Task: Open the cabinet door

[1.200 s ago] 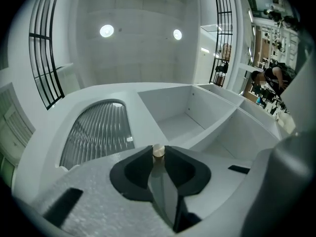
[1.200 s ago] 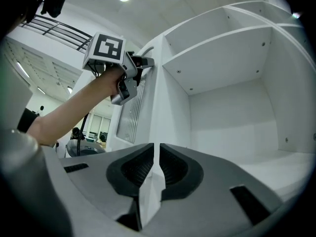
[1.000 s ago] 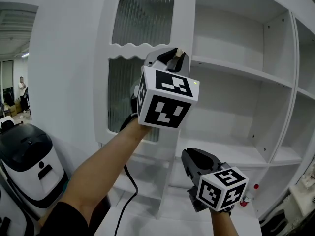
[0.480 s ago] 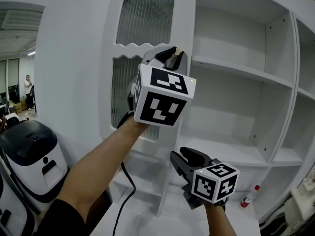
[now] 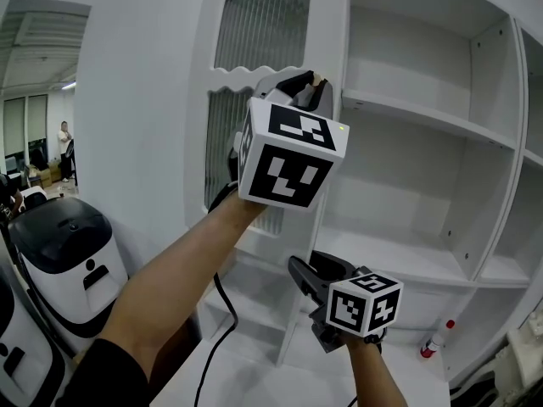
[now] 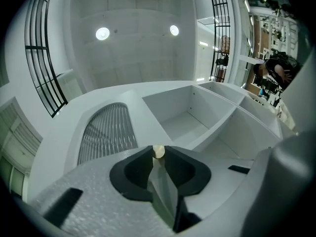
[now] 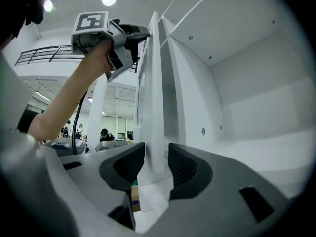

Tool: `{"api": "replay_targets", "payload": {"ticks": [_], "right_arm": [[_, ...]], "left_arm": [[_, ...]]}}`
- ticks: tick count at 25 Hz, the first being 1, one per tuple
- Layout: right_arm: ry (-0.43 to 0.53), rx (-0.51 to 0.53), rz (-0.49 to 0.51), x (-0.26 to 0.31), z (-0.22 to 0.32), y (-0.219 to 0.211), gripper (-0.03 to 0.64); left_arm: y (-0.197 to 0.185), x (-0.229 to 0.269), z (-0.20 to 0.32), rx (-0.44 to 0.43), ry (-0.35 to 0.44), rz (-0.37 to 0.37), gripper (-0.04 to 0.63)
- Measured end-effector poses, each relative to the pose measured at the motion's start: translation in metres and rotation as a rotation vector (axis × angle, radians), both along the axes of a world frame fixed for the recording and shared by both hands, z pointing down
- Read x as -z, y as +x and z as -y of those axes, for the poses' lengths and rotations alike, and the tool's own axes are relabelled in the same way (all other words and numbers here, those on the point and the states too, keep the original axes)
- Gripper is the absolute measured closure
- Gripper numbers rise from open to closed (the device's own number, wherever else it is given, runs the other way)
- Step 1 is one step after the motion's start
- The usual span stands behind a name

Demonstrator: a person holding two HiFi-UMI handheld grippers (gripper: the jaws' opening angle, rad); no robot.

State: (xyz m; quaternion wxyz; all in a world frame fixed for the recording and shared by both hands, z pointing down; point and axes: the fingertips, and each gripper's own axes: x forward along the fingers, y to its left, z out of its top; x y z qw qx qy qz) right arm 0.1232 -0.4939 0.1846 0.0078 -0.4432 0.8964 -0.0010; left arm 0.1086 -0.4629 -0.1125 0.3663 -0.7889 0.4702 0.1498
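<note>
The white cabinet door [image 5: 199, 142] with ribbed glass panes [image 5: 259, 32] stands swung out from the cabinet. My left gripper [image 5: 310, 83] is raised at the door's free edge, shut on its small cream knob [image 6: 158, 151]. Lower down, my right gripper [image 5: 310, 271] points level at the same edge. Its jaws are opening, and the door's thin edge [image 7: 154, 83] stands between the pads with a gap on each side. The left gripper [image 7: 140, 33] shows high up in the right gripper view.
Bare white shelves [image 5: 424, 117] fill the cabinet to the right. A white machine with a black top [image 5: 64, 253] stands at the lower left. A black cable [image 5: 222, 329] hangs under my left arm. A small red-capped bottle [image 5: 437, 337] sits on the cabinet's bottom.
My right gripper has shifted left and a little down, up to the door's edge. The left gripper has stayed on the knob.
</note>
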Motion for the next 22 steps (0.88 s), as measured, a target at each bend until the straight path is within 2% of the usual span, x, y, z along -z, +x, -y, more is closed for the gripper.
{"api": "replay_targets", "payload": {"ticks": [5,17,22], "right_arm": [[0.017,0.002,-0.010,-0.001,-0.001,-0.001,0.495],[0.015,0.005,-0.007,0.000,-0.006,-0.003,0.502],[0.011,0.002,-0.010,0.000,-0.011,-0.003,0.505]], "left_arm": [[0.001,0.001,0.000,0.011,-0.019,-0.012,0.514],[-0.019,-0.020,-0.019,0.031,-0.060,-0.080,0.514],[-0.031,-0.045,-0.019,0.053,-0.143,-0.091,0.514]]}}
